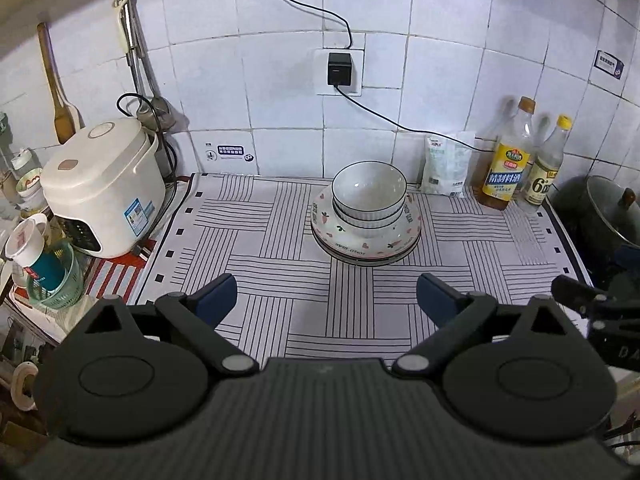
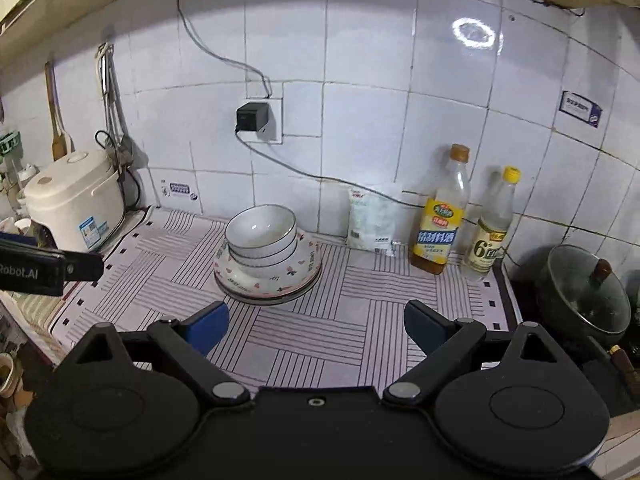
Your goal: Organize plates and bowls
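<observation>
Both the left gripper (image 1: 326,300) and the right gripper (image 2: 316,330) hang with fingers spread and empty before the stack, where the bowls (image 1: 369,196) sit nested on the plates (image 1: 366,240), so a careless push could slide it off the bench (image 1: 260,240).

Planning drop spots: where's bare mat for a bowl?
Free: striped mat between white rice cooker and stacked bowls on plates; also front strip near both open grippers. Crowded: back right, by two bottles and white bag.
</observation>
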Available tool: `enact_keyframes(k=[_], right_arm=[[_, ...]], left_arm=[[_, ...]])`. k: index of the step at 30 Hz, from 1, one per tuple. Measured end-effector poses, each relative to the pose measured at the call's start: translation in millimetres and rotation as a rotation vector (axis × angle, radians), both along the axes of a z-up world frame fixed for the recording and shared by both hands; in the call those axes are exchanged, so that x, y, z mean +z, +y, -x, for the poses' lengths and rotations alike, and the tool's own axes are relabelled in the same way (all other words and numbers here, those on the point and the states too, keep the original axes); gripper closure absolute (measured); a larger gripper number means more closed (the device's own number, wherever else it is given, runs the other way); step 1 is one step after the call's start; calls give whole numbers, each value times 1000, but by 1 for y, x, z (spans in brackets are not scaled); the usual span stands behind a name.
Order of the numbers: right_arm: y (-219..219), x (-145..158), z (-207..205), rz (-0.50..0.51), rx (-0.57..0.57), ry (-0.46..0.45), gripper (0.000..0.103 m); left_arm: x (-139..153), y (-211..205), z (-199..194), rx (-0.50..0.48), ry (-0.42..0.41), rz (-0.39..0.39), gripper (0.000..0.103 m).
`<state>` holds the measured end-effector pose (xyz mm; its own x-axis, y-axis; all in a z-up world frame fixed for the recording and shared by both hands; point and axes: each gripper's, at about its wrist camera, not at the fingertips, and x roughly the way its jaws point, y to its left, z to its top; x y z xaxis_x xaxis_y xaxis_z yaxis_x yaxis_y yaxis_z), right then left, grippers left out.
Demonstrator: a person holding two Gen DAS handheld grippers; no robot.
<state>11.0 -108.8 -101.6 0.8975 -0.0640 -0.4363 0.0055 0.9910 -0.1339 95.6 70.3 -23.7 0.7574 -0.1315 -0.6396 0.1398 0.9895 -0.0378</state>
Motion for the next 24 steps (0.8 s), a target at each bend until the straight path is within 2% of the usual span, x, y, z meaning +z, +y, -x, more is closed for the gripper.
enact_keyframes(k=[5,10,24], right_arm=[[-3,-5,5,-24,14,-17,7],[1,-12,12,9,2,-71,7],[7,-28,23,28,-26,-55,7]], left_arm=[[-2,-2,5,-5,-28,-8,6],[-8,-4,12,-20,-69,-11,6],[-28,-2,23,-11,-55,-9,5]])
